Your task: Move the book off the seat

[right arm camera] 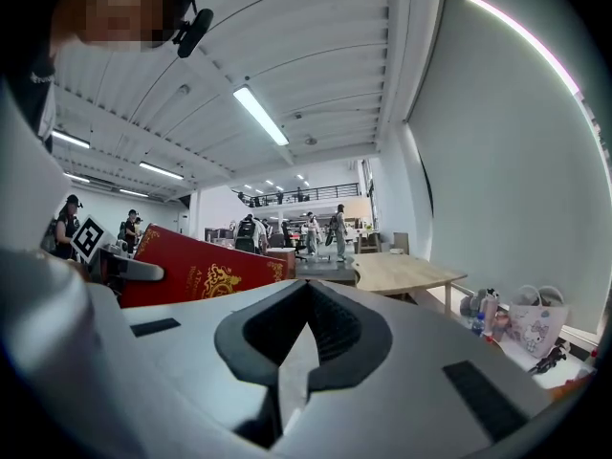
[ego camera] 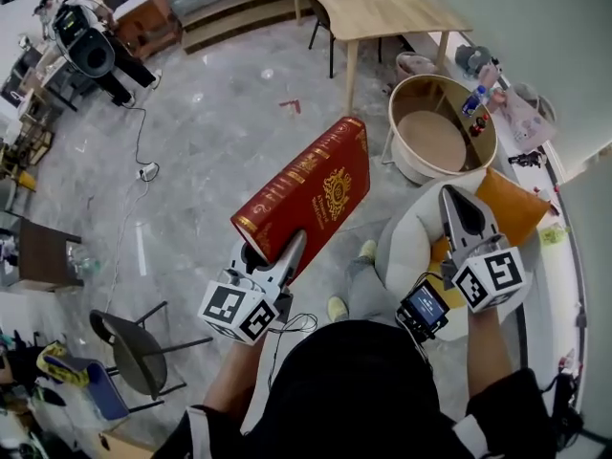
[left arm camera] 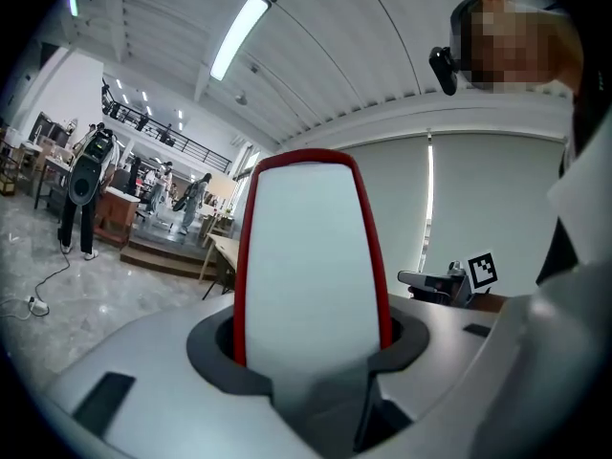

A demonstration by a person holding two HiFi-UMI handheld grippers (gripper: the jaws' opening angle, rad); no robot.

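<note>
L tongs (ego camera: 275,254) pinch book (ego camera: 311,194) at its near end, left of seat (ego camera: 406,247). Stiff hardback, prob heavy, so grip deep. R tongs (ego camera: 462,208) pressed together, empty.

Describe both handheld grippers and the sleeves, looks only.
Both the left gripper and right gripper have pale grey, tapered shells with dark pad recesses. Each carries a white cube with black square markers. A small screen unit with a black cable sits by the right one. Sleeves are black.
</note>
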